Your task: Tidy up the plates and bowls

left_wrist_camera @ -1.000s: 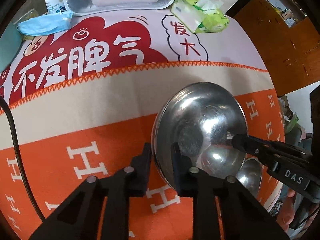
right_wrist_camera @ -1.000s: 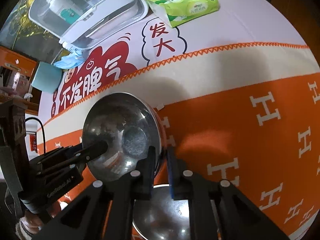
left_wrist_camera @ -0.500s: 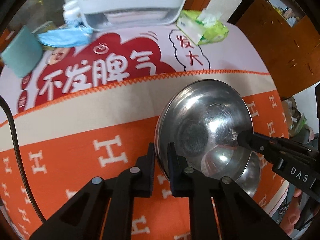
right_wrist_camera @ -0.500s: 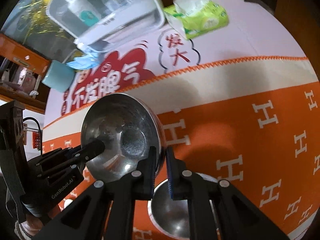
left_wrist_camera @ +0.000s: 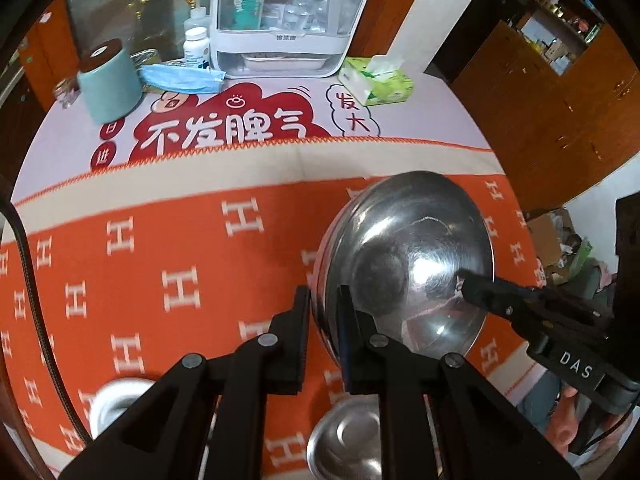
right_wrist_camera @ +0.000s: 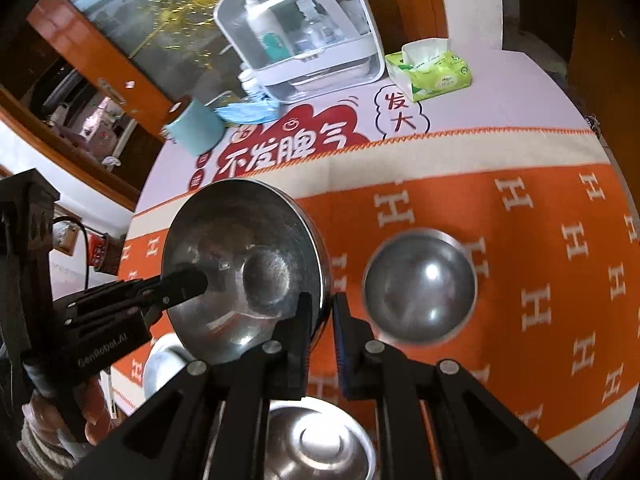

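I hold one large steel bowl [left_wrist_camera: 408, 264] between both tools, lifted clear of the orange H-patterned cloth [left_wrist_camera: 160, 248] and tipped so that its hollow faces my cameras. My left gripper [left_wrist_camera: 323, 320] has its jaws drawn narrow over the bowl's left rim, one finger outside the wall and one inside. My right gripper [right_wrist_camera: 321, 320] pinches the opposite rim the same way, so the bowl hangs between the two grips, each equally near it.

What the next move turns on, as I judge it, is what lies underneath. A white dish [left_wrist_camera: 110, 404] sits on the cloth to the lower left, blurred, and I cannot tell whether it is a plate or a shallow bowl. Almost straight below my held bowl, toward me, a smaller steel bowl [right_wrist_camera: 316, 440] rests upright near the table's front edge. To the right, well apart from my right fingers, a mid-sized steel bowl [right_wrist_camera: 420, 284] also stands upright. If I am nesting by size, the held bowl is the largest, so it should go down first and take the others inside it; a free patch of cloth lies ahead and to the left.

The held bowl is round, so it has no long axis. It is polished, with a dull circular base and bright glare patches, and looks slippery at the rim.
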{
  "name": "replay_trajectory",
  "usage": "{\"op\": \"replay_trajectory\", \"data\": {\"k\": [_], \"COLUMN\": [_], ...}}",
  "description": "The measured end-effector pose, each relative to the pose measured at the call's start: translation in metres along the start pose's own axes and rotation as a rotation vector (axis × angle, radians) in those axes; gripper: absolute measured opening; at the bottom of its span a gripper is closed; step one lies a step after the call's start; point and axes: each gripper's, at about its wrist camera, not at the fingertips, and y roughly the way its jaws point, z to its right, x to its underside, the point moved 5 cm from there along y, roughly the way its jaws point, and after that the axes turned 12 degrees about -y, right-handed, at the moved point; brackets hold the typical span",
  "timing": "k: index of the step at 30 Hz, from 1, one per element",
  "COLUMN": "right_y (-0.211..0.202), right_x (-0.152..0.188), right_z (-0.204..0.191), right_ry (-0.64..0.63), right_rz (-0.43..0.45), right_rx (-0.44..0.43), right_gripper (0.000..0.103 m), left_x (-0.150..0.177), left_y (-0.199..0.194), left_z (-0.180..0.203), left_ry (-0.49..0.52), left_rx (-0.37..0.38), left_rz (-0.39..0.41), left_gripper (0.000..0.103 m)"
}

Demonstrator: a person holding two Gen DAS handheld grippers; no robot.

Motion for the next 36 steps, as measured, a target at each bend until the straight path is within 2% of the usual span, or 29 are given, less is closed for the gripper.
{"op": "replay_trajectory", "data": {"k": [8,12,17,21,26,36], "right_y": [-0.027,-0.04,-0.047,-0.039,-0.014,0.022], "right_x": [0.061,0.085,0.112,0.134,0.159,0.18], "right_z": [-0.018,-0.023,-0.029,-0.03,-0.024,-0.013], "right_ry": [-0.015,-0.012,-0.043,-0.058,-0.039,0.004], "right_rz": [0.004,0.018,0.014,-0.013,-0.09,-0.199], "right_rx": [-0.019,-0.018,0.024,0.052,0.057,0.06], "right_gripper": [0.011,0.011,0.011,0.011,0.01,0.01], "left_x": [0.068,0.097,0.131,0.155,0.177,0.192], "left_y": [-0.025,-0.028,-0.024,-0.009,0.021,0.057], "left_z": [0.008,0.01,0.01,0.007,-0.001,-0.011], "left_ry": [0.043,0.042,0.047,0.056,0.034,0.034], "left_rx": [-0.05,-0.05,-0.065,-0.076,-0.097,-0.129], "left_rz": [0.048,0.04,0.017,-0.006,-0.088,-0.175], "left_gripper": [0.011,0.011,0.011,0.011,0.011,0.011]}}
